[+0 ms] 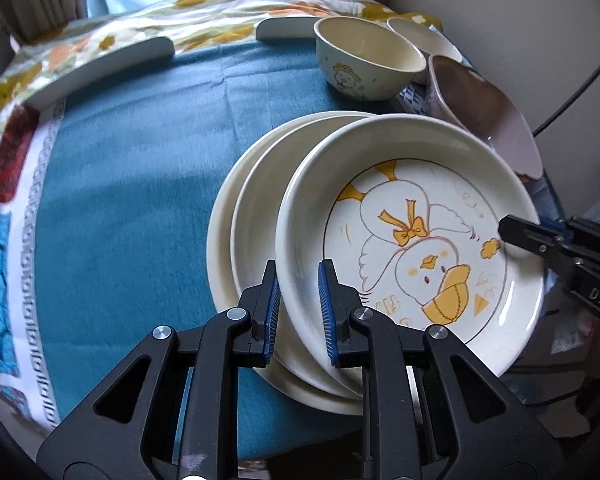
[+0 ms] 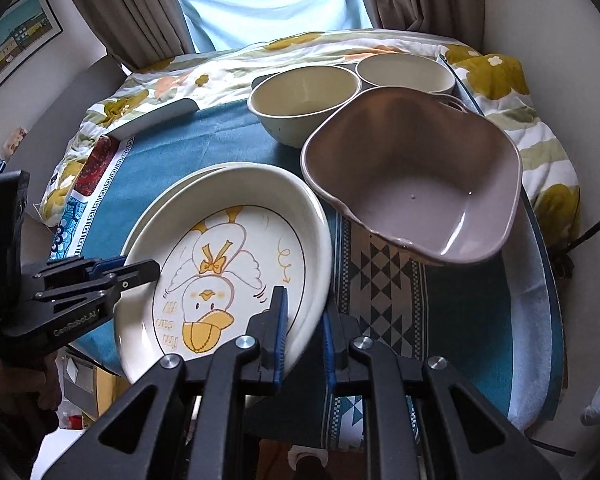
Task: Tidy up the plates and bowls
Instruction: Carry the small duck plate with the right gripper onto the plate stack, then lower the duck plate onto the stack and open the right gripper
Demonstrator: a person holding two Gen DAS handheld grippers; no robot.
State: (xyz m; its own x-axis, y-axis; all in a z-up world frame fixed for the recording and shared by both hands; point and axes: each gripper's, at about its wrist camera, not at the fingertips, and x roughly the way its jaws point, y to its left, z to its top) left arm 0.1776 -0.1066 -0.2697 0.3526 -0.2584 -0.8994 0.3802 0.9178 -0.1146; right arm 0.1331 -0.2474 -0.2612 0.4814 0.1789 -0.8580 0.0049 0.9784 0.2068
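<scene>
A cream plate with a yellow duck drawing (image 1: pixel 412 248) lies tilted on top of two stacked cream plates (image 1: pixel 252 216) on the blue cloth. My left gripper (image 1: pixel 298 312) straddles the duck plate's near rim, its jaws a little apart around it. My right gripper (image 2: pixel 305 332) straddles the opposite rim of the duck plate (image 2: pixel 228 264), its jaws likewise a little apart. Each gripper shows in the other's view: the right one (image 1: pixel 504 228) and the left one (image 2: pixel 152 268).
A mauve wavy-rimmed bowl (image 2: pixel 416 184) sits right of the plates. A cream bowl with a drawing (image 1: pixel 364 60) and another cream bowl (image 2: pixel 404 72) stand behind it. The blue tablecloth (image 1: pixel 132 184) spreads left. A flowered quilt (image 2: pixel 500 80) lies beyond the table.
</scene>
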